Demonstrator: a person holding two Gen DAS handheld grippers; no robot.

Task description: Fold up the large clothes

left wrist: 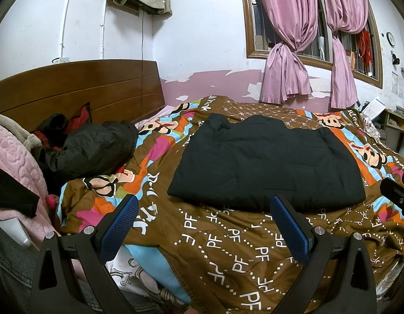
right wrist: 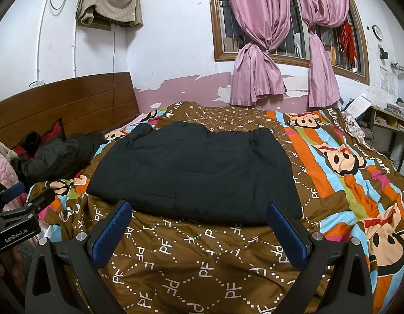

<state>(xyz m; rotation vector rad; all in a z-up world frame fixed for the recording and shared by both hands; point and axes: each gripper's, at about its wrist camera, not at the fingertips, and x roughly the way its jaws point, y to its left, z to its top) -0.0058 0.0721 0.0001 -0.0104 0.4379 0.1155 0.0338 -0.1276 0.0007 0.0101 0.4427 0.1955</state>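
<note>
Looking along the left tool (left wrist: 204, 225), its blue, dimple-textured pads (left wrist: 289, 229) stood spread wide and held nothing, poised over the brown patterned quilt (left wrist: 228, 256). Just beyond them lay the black padded jacket (left wrist: 267, 162), folded into a soft, puffy rectangle, flat on the bed and apart from both pads. This view alone caught a pink fleecy blanket (left wrist: 21, 162) at the left edge, and another dark, shiny garment (left wrist: 92, 149) crumpled by the wooden headboard (left wrist: 79, 89).

Over on the right wrist camera, the right tool (right wrist: 199, 222) was also wide apart and empty, the jacket's (right wrist: 194, 172) near hem lying just past its tips. Only here did the left tool's (right wrist: 16, 209) black body show, at the left edge, beside the bed.
</note>
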